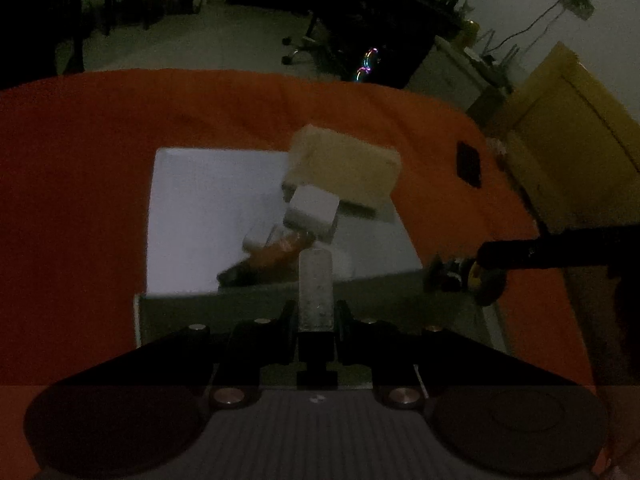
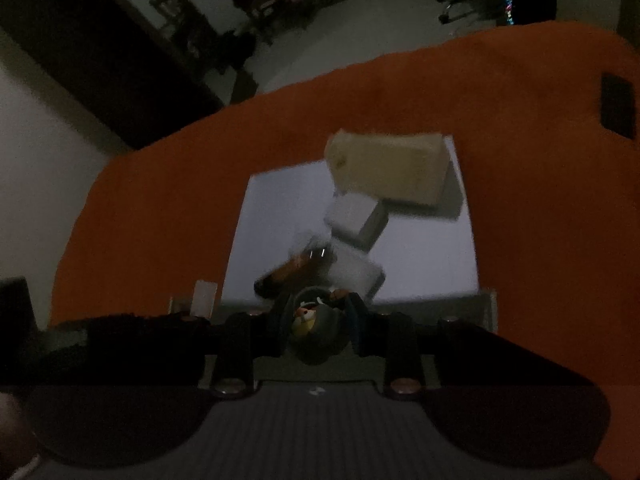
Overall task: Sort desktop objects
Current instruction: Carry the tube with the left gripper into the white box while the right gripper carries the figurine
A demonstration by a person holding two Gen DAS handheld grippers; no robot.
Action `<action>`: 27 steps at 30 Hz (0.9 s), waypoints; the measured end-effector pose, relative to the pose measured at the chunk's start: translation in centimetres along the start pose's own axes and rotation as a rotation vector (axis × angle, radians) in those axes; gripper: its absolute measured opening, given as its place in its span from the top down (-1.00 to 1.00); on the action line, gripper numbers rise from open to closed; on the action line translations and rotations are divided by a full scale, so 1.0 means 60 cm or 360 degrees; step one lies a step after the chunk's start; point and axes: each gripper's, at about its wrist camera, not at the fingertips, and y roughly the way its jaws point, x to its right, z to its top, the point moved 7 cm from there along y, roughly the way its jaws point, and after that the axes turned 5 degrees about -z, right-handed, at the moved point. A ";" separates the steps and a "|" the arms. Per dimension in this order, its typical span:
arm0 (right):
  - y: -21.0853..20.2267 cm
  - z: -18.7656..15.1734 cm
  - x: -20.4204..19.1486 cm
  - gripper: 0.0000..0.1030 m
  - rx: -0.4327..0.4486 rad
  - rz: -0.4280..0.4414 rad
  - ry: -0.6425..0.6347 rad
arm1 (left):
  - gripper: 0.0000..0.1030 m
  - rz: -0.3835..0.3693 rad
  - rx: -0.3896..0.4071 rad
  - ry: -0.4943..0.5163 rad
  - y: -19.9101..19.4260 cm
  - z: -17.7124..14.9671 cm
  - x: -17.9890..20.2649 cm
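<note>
A white open box (image 1: 192,216) sits on the orange cloth; it also shows in the right wrist view (image 2: 432,256). Inside lie a beige block (image 1: 344,168) (image 2: 388,168), a white cube (image 1: 312,210) (image 2: 354,216) and an orange-brown item (image 1: 276,258) (image 2: 292,270). My left gripper (image 1: 315,312) is shut on a pale stick (image 1: 315,288) over the box's near wall. My right gripper (image 2: 318,320) is shut on a small round toy (image 2: 314,330) with a yellow and white face, at the box's near edge.
A black flat thing (image 1: 468,164) (image 2: 618,106) lies on the orange cloth (image 1: 80,200) at the right. The other gripper's dark arm (image 1: 560,254) shows at the right of the left wrist view. Dim room, chairs and floor lie beyond the table.
</note>
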 end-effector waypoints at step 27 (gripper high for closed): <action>0.116 -0.183 0.028 0.80 -0.0369 -0.0159 -0.0102 | 0.70 0.0131 -0.0356 0.0005 0.081 -0.195 -0.011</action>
